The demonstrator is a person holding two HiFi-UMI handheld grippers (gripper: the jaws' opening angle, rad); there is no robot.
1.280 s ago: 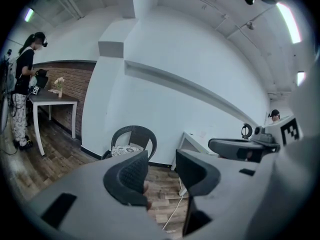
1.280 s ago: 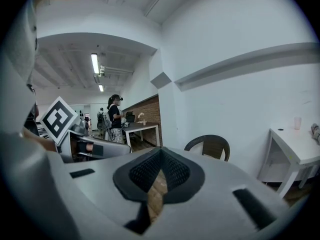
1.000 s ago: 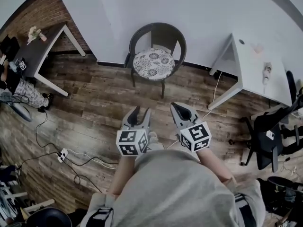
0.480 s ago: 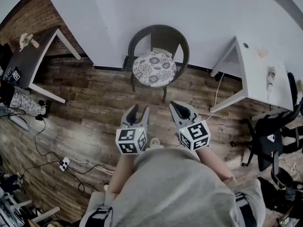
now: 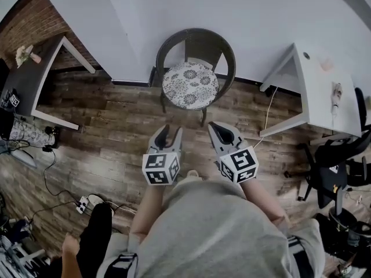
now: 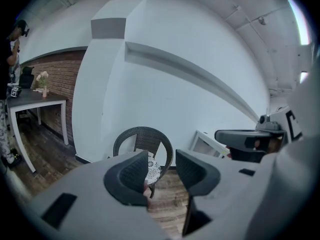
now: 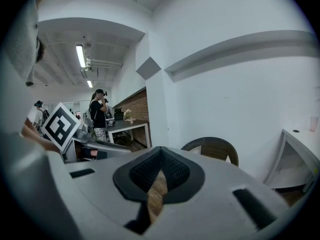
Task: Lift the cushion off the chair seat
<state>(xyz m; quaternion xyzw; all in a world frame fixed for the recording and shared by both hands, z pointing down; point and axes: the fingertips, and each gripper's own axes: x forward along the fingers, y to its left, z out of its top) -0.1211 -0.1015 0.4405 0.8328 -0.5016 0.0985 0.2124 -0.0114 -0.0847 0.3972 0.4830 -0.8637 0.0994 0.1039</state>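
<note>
Jaws on the left gripper stand wide with nothing between them; in its own view only the distant chair shows through the gap. Those of the right gripper are drawn together at the tips and empty, with just a sliver of wooden floor visible below them in the right gripper view.

Over the last second the chair has grown slightly in the head view, and the dark desk to its left has slid toward the picture's edge. The power strip has also dropped lower in the frame. So the person has walked toward the chair with both grippers carried level in front of the body, their pose unchanged. A second person's dark limb has also come in at the lower left, well apart from the chair.

The floral cushion lies flat on the chair seat, untouched, inside the curve of the wicker back. Both grippers are well short of the chair, so I judge this to be the approach, with the lift not begun. The right jaws would need to open before taking the cushion's edge.

Bare floor lies between the grippers and the chair, so nothing blocks the way. The white desk to the chair's right trails a cable down near the chair's right legs. The armrests and back hem the cushion on three sides, leaving its front edge as the free one.
</note>
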